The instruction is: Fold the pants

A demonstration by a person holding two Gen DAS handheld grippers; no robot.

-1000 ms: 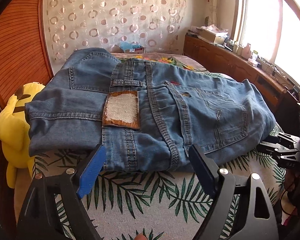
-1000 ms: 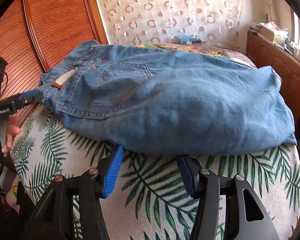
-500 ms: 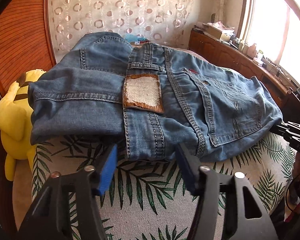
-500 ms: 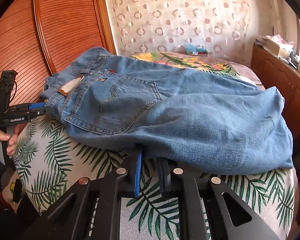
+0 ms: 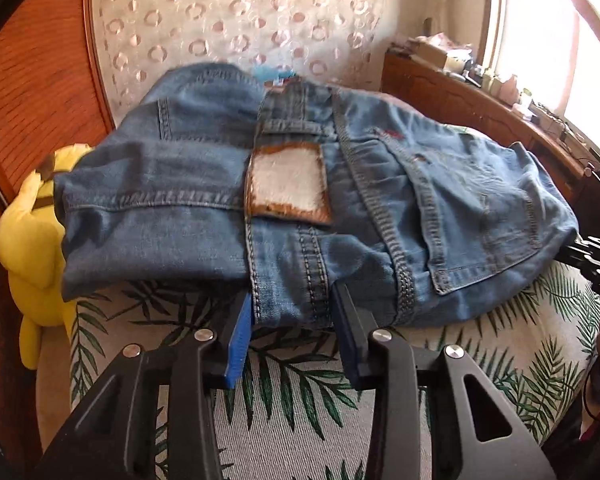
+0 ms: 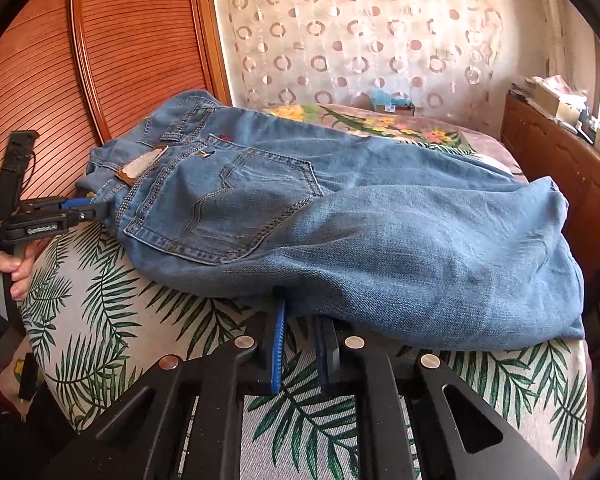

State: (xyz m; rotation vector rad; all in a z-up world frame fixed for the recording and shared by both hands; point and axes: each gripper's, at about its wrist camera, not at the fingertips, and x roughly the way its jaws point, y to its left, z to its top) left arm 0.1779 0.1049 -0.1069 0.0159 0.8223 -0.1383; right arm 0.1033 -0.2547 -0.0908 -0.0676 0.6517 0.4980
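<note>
- We are narrowing the left tongs [image 5: 292,312] around the jeans [image 5: 300,200] waistband edge; earlier spread wide.
- Right tongs [image 6: 300,324] are now pinching the jeans' fold.
- Only the left view is showing a yellow plush [image 5: 32,232].

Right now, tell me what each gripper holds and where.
Right gripper: shut on the folded blue denim jeans, near edge. Left gripper: straddles their waistband hem, not yet shut.

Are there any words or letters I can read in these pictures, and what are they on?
"GenRobot.AI": white letters on the black left gripper handle, seen from the right wrist camera; small, so only roughly readable.
Brown-edged white patch on the blue denim jeans waistband: blurred, no lettering readable.
Small red tab by the jeans' back pocket: too small to read.
Blue box at the bed's far end: unreadable.
</note>
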